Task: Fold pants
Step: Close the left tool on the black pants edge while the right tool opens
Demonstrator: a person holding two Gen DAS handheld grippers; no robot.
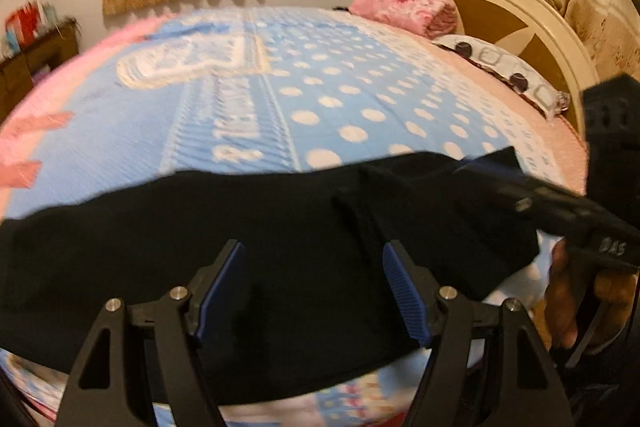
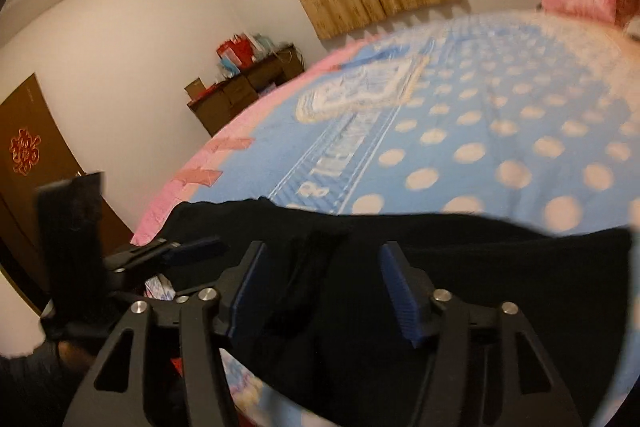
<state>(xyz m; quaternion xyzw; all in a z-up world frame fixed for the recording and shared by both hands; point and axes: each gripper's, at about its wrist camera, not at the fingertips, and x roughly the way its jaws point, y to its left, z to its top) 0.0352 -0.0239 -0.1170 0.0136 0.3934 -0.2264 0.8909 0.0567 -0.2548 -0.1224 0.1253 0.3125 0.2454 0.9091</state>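
Observation:
Black pants (image 1: 200, 247) lie spread across the near edge of the bed, with folds of cloth near the right side; they also show in the right wrist view (image 2: 460, 287). My left gripper (image 1: 314, 255) is open, its blue pads held just above the black cloth. My right gripper (image 2: 322, 259) is open over the same pants, with a ridge of cloth between its fingers. The right gripper also shows in the left wrist view (image 1: 560, 207) at the pants' right end. The left gripper shows in the right wrist view (image 2: 180, 247) at the left.
The bed (image 1: 320, 99) has a blue polka-dot cover with pink borders. A pink folded blanket (image 1: 404, 11) and a patterned pillow (image 1: 504, 71) lie by the round headboard (image 1: 520, 19). A dark wooden cabinet (image 2: 240, 95) stands by the wall, a brown door (image 2: 24, 155) at left.

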